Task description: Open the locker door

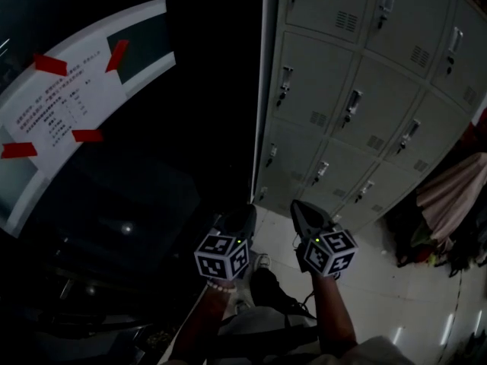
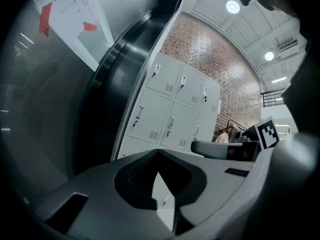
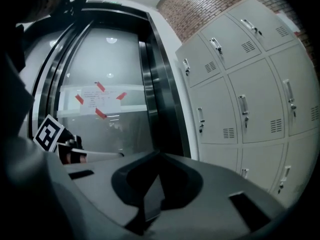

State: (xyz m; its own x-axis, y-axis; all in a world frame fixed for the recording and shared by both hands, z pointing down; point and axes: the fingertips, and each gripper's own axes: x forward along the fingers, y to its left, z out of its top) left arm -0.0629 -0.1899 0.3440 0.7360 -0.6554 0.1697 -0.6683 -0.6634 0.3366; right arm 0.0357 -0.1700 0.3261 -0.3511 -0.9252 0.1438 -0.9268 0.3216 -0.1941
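Dark grey left gripper (image 1: 237,217) and right gripper (image 1: 303,211), both pinched together and empty, side by side before pale grey metal lockers (image 1: 358,90)

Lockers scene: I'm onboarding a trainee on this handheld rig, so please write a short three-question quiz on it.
1. True or false: every locker door in view is closed.
2. What fixes the paper notice in place? A red tape, B magnets, C pins.
3. What does the right gripper hold between its jaws?
Key: 1 true; 2 A; 3 nothing, they are shut.
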